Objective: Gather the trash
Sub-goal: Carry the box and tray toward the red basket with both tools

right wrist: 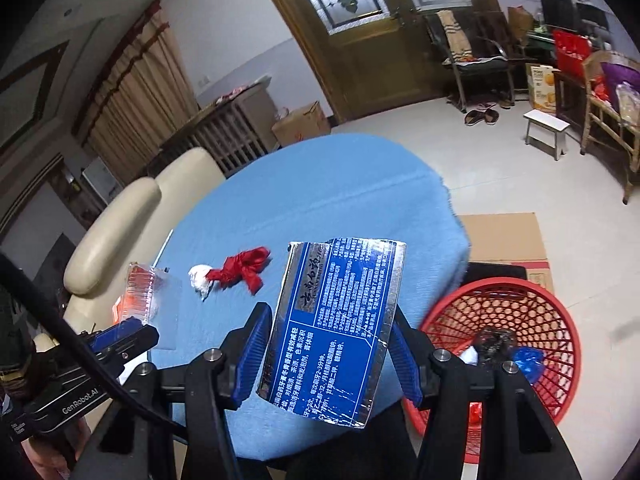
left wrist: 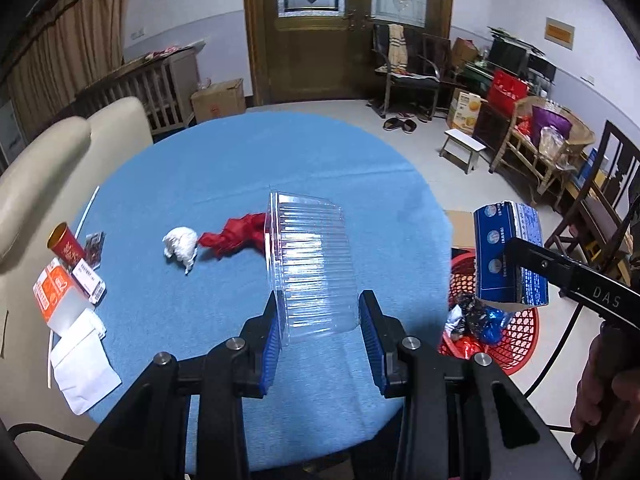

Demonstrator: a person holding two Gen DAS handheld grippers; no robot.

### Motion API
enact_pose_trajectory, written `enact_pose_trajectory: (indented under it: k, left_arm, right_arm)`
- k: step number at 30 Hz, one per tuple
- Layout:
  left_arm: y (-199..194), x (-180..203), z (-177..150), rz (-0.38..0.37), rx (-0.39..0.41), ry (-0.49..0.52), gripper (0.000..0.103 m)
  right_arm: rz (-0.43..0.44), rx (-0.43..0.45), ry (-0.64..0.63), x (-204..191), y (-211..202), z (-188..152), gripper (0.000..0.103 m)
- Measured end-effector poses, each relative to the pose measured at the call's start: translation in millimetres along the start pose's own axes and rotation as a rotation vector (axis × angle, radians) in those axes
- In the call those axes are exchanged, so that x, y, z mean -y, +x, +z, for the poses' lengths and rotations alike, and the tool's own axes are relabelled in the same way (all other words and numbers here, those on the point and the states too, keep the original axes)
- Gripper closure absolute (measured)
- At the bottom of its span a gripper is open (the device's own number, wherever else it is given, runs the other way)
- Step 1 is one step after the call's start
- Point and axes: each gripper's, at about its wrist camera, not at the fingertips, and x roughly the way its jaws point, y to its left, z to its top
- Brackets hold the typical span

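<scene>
The right gripper (right wrist: 324, 350) is clamping a torn blue carton (right wrist: 334, 332), both blue pads pressing its long sides; the carton is standing upright between the fingers and projecting well past their tips. In the left wrist view the same carton (left wrist: 508, 254) is hanging beyond the table edge, above the red mesh basket (left wrist: 516, 344) standing on the floor just beside the table. The basket (right wrist: 500, 320) is already holding dark and blue wrappers.

The left gripper (left wrist: 320, 332) is reaching over the blue round table (left wrist: 224, 160) with a clear plastic container (left wrist: 312, 264) lying on its side between its fingers. The left pad is touching the container's rim; the right pad is sitting at the container's wall, and whether it is actually pressing cannot be told.

A red crumpled wrapper (left wrist: 236, 238) is lying just behind the container, touching a white paper wad (left wrist: 182, 246) to its left. Near the table's left edge a red cup (left wrist: 66, 244), an orange box (left wrist: 54, 290) and a white paper bag (left wrist: 82, 364) are lying well apart from both grippers.
</scene>
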Motion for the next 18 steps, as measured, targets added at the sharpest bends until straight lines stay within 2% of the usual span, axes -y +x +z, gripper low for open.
enact_pose_trajectory:
  k: [9, 18]
  left_arm:
    - [4, 36, 8, -0.012, -0.004, 0.083, 0.064]
    - [12, 72, 15, 0.007, 0.011, 0.168, 0.064]
  right_arm:
    - [-0.034, 0.048, 0.047, 32, -28, -3, 0.043]
    - [-0.08, 0.037, 0.103, 69, -36, -14, 0.043]
